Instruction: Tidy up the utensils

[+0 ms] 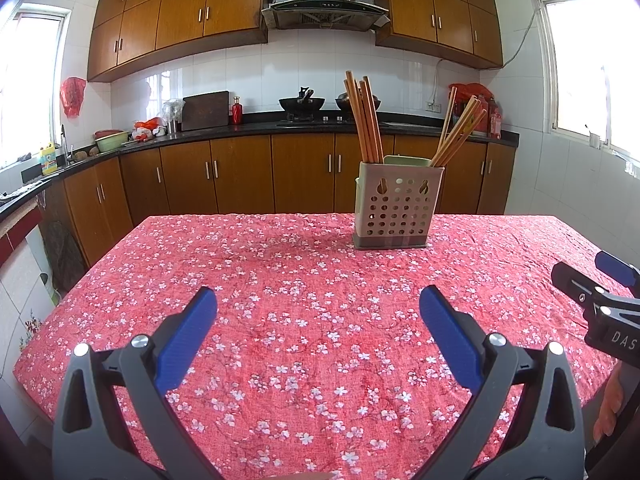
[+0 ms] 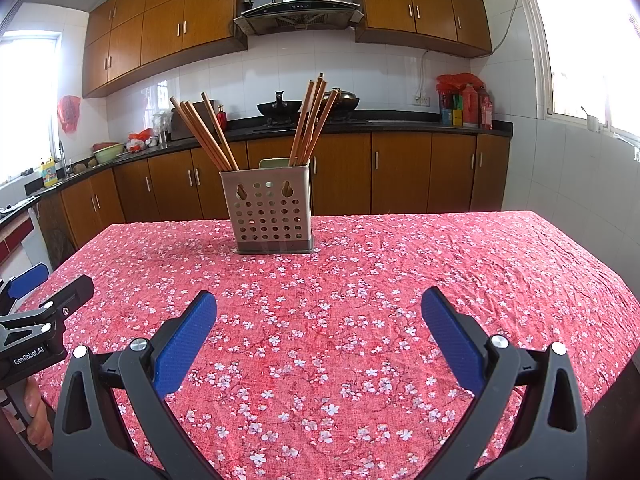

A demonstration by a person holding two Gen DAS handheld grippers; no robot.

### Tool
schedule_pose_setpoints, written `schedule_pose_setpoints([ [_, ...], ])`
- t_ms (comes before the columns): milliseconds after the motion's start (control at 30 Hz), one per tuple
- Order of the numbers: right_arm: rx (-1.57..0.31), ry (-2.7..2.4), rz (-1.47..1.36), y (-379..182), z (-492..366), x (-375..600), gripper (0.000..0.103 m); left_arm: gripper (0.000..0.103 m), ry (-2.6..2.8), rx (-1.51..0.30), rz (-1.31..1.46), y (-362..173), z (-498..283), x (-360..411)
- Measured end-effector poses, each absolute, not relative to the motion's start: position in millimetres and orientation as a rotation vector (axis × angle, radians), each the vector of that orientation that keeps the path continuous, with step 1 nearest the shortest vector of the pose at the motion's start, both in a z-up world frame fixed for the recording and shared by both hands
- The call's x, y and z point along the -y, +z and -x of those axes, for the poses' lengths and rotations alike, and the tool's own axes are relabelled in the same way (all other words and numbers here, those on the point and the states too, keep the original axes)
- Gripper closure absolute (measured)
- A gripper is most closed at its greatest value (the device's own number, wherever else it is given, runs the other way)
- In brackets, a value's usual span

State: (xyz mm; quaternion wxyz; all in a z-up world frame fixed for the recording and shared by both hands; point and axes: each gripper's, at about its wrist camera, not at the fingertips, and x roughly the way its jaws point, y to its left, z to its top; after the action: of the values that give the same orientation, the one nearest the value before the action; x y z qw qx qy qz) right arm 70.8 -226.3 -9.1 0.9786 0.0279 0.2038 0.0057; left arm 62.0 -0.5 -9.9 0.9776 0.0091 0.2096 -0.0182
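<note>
A beige perforated utensil holder stands on the far part of a table under a red floral cloth. Two bunches of wooden chopsticks stick up from it, one in the left compartment and one in the right. My left gripper hovers open above the near cloth, nothing between its blue pads. My right gripper is likewise open and empty, well short of the holder. Each gripper shows at the edge of the other's view.
Behind the table runs a dark kitchen counter with wooden cabinets, woks on a stove, bottles and a sink area at left. White tiled walls and windows flank both sides. A hand holds the right gripper's handle.
</note>
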Motion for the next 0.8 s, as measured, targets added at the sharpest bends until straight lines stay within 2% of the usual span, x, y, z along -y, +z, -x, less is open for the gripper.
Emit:
schedule_pose_setpoints([
  [800, -0.410, 0.008, -0.062, -8.3, -69.4, 224.4, 0.002, 0.004, -0.038, -0.424, -0.019, -10.5, -63.2, -2.3],
])
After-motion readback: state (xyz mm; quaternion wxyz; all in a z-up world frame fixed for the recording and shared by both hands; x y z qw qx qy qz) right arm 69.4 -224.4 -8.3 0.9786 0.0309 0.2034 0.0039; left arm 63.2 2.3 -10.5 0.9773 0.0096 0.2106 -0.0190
